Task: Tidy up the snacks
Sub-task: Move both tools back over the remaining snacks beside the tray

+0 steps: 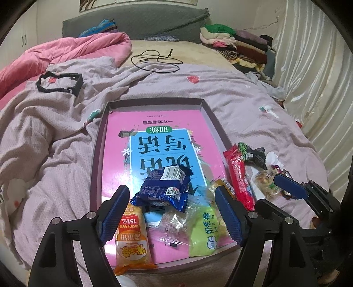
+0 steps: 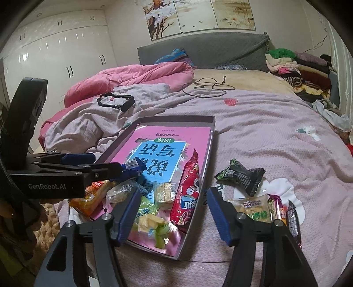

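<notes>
Left tongs (image 1: pixel 169 217) were spread wide over the near end of the shallow box (image 1: pixel 97 154), pinching nothing; a blue snack packet (image 1: pixel 164 189) lay between the fingers, beside an orange rice-cracker pack (image 1: pixel 132 240) and a green pack (image 1: pixel 204 229). Right tongs (image 2: pixel 173 212) were also spread and empty, straddling the box's right wall.

Surface: a bed with a mauve sheet (image 1: pixel 231 92), pink quilt (image 1: pixel 72 47), grey headboard (image 2: pixel 220 48), black cable (image 1: pixel 154 60), folded clothes (image 2: pixel 302 70).

Right view only: white wardrobe doors (image 2: pixel 61 50), a flower painting (image 2: pixel 198 16), and loose snacks on the sheet: a dark green packet (image 2: pixel 241 176), a clear biscuit pack (image 2: pixel 253 208). A red packet (image 2: pixel 187 192) leaned on the box wall.

A pink book (image 1: pixel 158 136) lined the box floor. Clear wrappers there were too blurred to identify. The left view cut off the snacks at right behind the other tool.
</notes>
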A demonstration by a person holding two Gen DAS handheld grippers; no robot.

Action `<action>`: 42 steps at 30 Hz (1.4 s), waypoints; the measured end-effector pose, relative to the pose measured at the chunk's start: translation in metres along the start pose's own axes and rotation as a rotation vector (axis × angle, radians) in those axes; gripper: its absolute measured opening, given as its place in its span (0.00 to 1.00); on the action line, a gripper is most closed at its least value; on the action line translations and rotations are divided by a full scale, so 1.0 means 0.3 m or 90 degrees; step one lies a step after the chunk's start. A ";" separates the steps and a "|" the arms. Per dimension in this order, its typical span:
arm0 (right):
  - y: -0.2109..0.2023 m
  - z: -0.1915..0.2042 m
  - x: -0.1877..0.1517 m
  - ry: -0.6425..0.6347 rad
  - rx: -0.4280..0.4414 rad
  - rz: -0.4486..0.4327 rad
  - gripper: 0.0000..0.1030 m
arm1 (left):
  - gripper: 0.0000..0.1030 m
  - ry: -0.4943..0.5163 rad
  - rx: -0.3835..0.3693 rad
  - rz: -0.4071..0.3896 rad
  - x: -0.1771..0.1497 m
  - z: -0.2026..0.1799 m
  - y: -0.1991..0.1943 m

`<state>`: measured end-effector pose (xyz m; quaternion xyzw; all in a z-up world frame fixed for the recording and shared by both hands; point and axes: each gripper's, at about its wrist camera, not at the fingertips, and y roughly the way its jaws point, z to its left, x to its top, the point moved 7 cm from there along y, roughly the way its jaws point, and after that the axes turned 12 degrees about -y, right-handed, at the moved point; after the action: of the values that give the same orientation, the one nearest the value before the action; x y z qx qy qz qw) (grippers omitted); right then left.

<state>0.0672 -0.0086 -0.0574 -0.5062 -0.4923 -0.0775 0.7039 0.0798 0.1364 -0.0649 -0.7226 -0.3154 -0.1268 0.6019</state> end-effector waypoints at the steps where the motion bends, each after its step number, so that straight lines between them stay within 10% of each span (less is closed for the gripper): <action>1: -0.003 -0.002 0.001 -0.002 -0.001 -0.002 0.62 | 0.78 0.001 0.000 -0.002 0.002 -0.003 -0.004; 42: -0.207 -0.162 0.031 0.012 -0.079 -0.086 0.77 | 0.79 0.064 -0.026 -0.044 0.006 -0.190 -0.135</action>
<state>0.0641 -0.0730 -0.0109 -0.5139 -0.5132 -0.1598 0.6686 0.0676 0.0860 -0.0181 -0.7161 -0.3068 -0.1903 0.5974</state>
